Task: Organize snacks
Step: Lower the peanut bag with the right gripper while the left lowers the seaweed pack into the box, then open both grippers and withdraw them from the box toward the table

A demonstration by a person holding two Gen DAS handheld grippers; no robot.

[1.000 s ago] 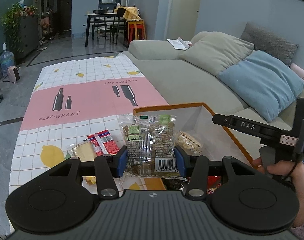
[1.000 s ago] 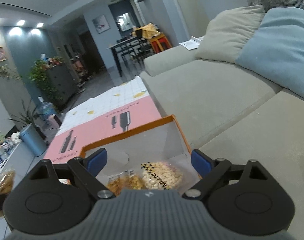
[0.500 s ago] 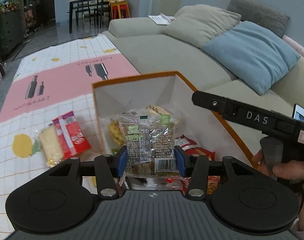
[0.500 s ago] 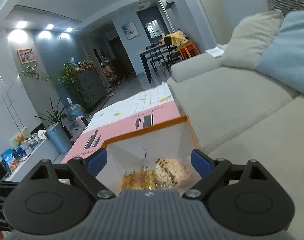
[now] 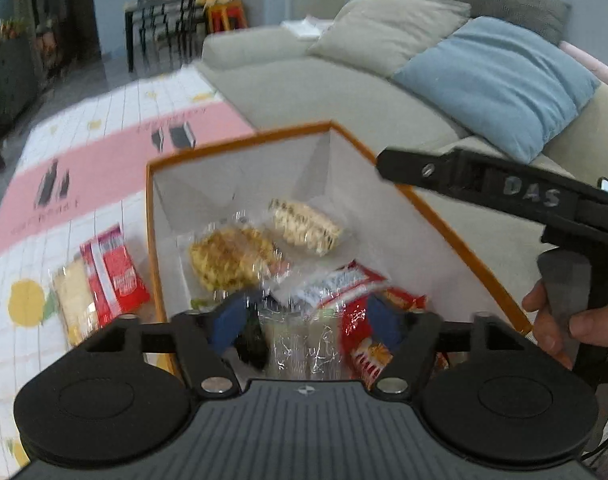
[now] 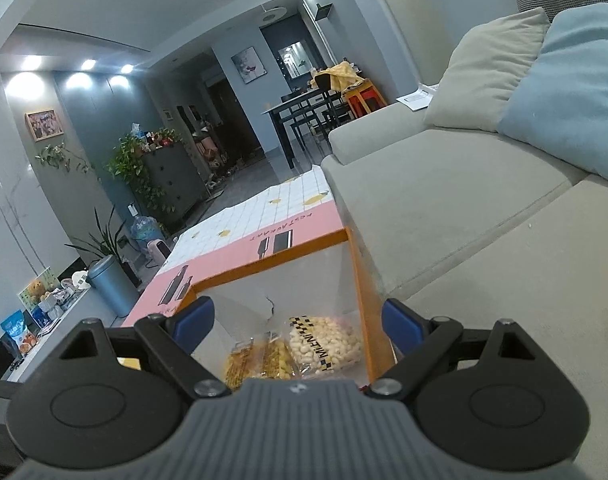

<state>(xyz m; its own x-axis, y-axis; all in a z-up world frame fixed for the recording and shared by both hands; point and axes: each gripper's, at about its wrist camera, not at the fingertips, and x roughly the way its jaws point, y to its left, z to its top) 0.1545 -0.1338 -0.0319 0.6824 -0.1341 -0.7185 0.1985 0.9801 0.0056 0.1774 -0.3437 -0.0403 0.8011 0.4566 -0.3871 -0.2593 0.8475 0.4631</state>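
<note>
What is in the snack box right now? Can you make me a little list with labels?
container: orange-edged white cardboard box
inside, far end: clear packet of pale puffed snack
inside, middle: clear packet of yellow crunchy snack
inside, near end: red and white foil packet
left gripper: jaws have just been opening; clear-wrapped snack pack lies blurred between them, over the box
outside the box: red wrapper and pale yellow packet on the checked cloth
right gripper: open, holding nothing

"DAS" on the right hand-held gripper [image 5: 384,168] (lettering on its black arm)
</note>
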